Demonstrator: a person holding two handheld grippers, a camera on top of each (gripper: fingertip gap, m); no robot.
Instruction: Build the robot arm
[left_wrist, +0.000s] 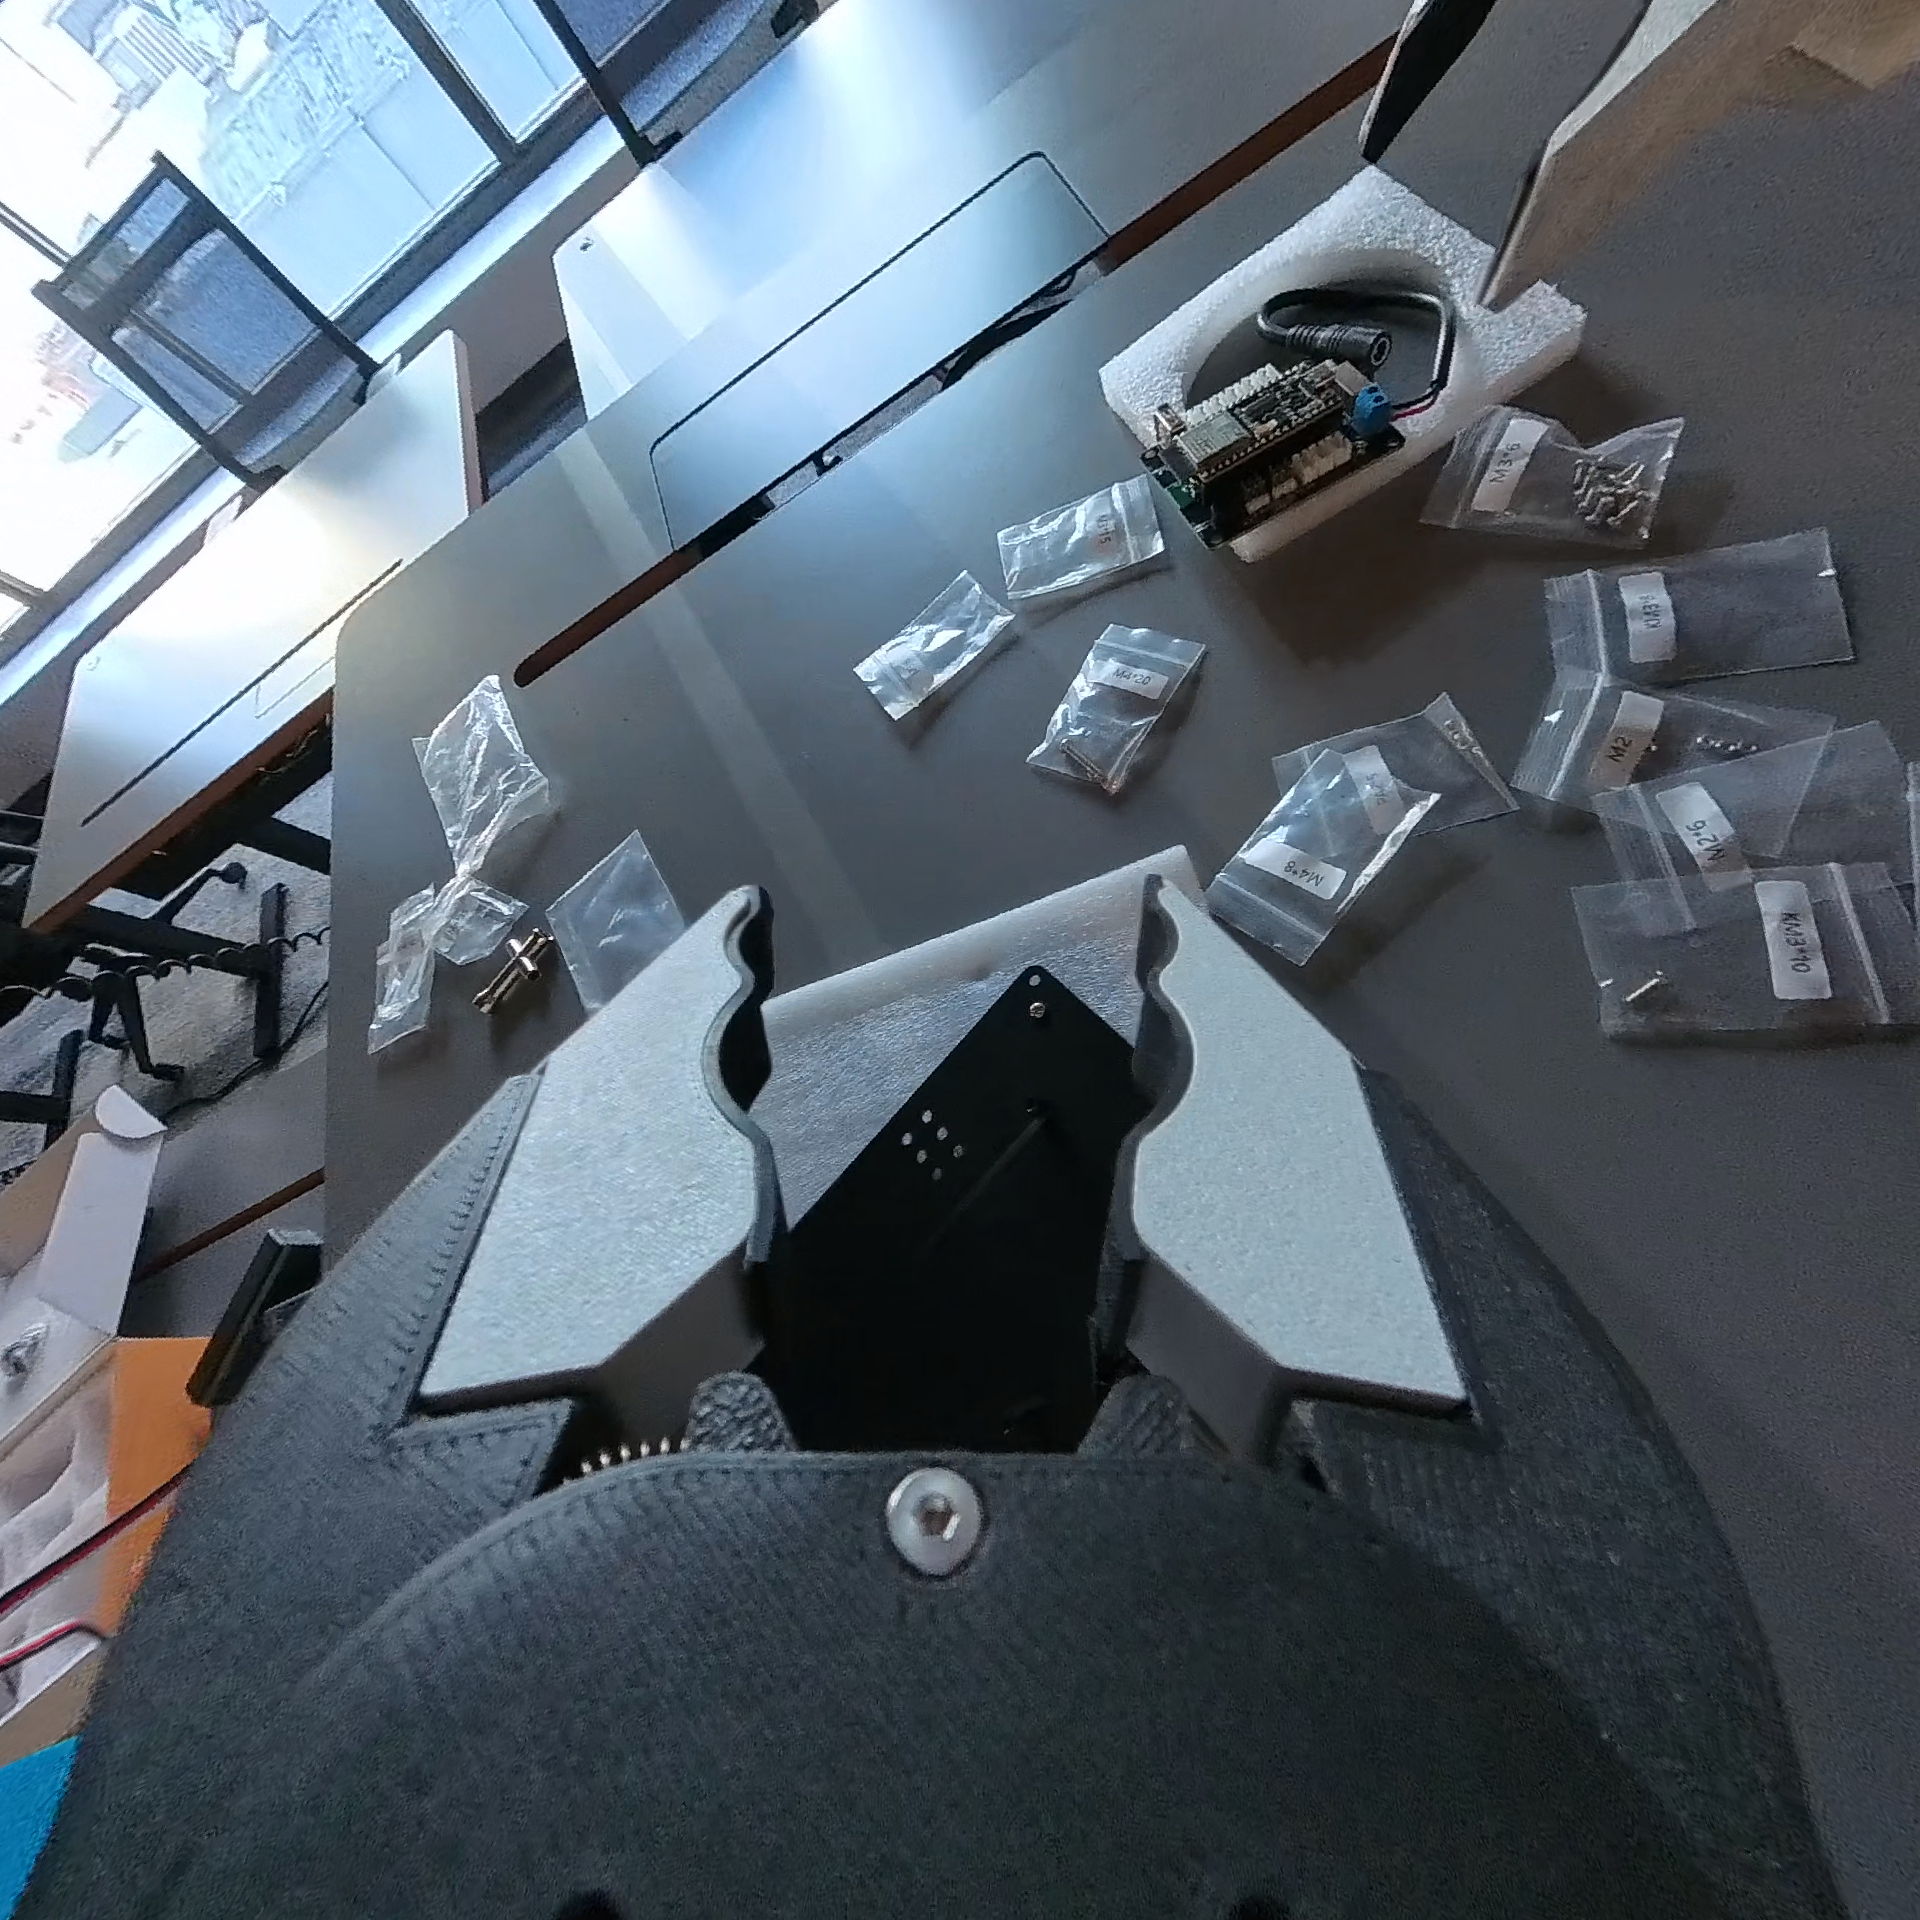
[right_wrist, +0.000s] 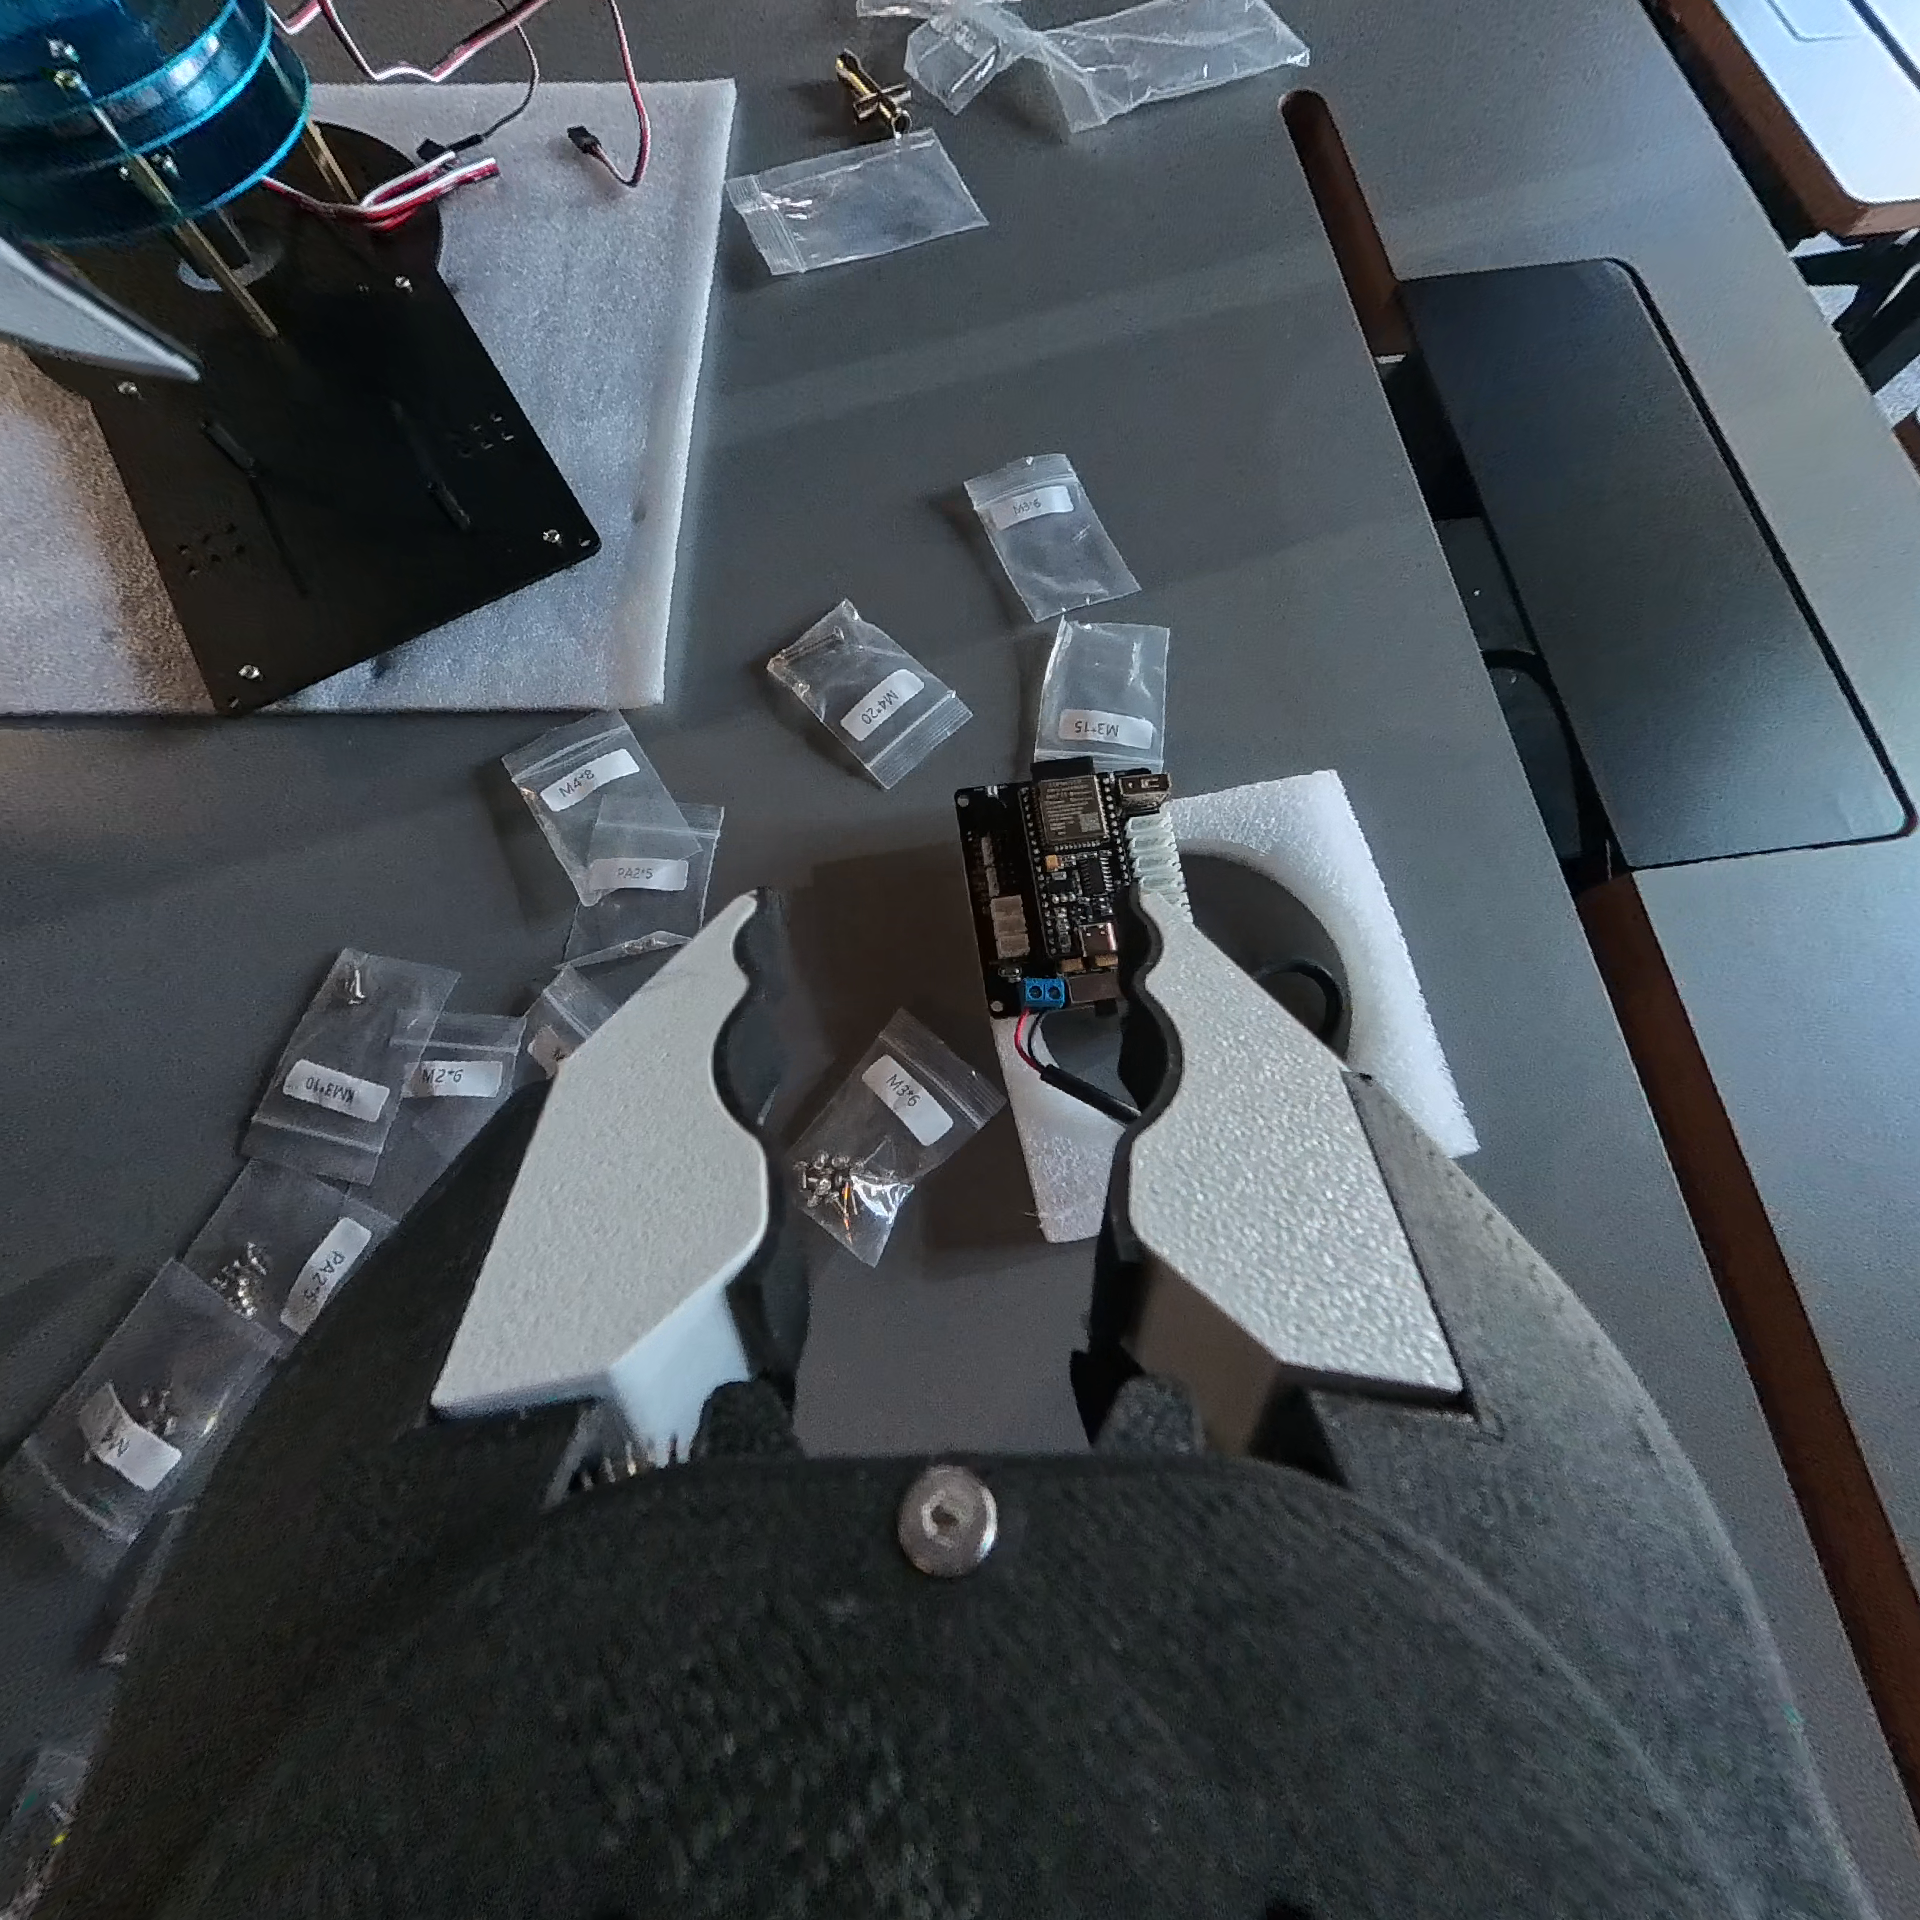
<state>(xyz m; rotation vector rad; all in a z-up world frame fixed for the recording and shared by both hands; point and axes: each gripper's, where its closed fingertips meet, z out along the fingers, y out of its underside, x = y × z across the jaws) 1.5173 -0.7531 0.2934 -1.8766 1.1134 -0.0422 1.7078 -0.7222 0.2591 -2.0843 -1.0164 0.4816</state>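
a: where do the two tongs stand?

b: the left gripper hangs low over the black acrylic plate, its fingers spread wide to either side of the plate's corner, clasping nothing. i cannot tell whether they touch it. the plate lies on a grey foam sheet, likely so the hard plate neither scratches nor slides on the table.

a: and the right?

b: the right gripper is likewise parted and empty. it hovers above the circuit board, with one finger over the white foam cradle at about 3 o'clock of the board.

a: how does the board look?

b: small, black, crowded with a metal-capped module, white sockets and a blue terminal block at its 6 o'clock end, from which red and black wires run. it sits partly on the cradle, partly overhanging; the cutout seems shaped to hold its cable.

a: what surrounds it?

b: a bag of small screws lies between the right fingers, at 7 o'clock of the board. more labelled zip bags are scattered from 9 to 12 o'clock, spread flat, probably so each sort can be told apart. at 10 o'clock, far off, a blue ring assembly on posts rises from the black plate.
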